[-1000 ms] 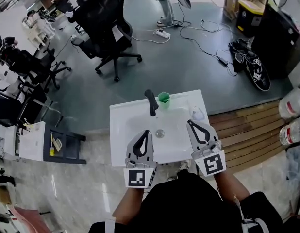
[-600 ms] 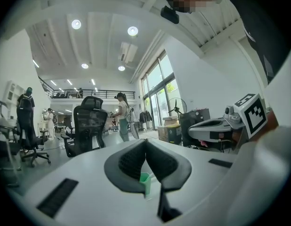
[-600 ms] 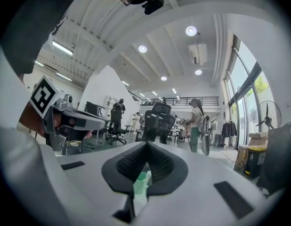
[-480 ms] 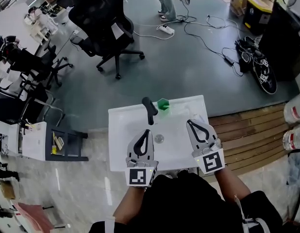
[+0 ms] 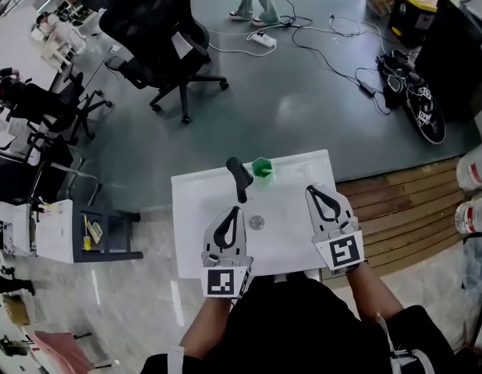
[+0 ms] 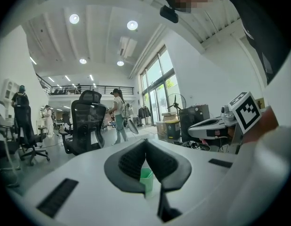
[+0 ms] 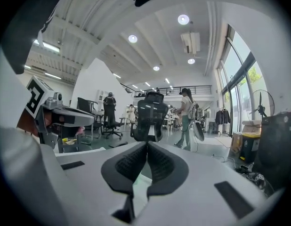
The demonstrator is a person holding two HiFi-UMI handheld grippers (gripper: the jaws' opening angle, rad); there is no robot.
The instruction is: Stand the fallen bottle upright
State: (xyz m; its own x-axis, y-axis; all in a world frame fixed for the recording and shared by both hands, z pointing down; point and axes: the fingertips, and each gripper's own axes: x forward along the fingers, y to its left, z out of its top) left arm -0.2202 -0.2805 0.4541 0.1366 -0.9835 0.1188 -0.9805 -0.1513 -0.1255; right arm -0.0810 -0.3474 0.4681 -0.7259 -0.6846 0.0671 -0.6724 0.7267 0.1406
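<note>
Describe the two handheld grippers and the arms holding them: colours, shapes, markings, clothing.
The left gripper and right gripper match: pale grey bodies ending in black, teardrop-shaped jaws with ribbed inner pads. Each carries a white cube with a black square marker, one on the left, one on the right. No cables show. The person wears a black top; the forearms are bare.

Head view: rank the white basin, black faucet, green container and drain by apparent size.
1. white basin
2. black faucet
3. green container
4. drain
The last two look nearly alike, so their order is unsure.
</note>
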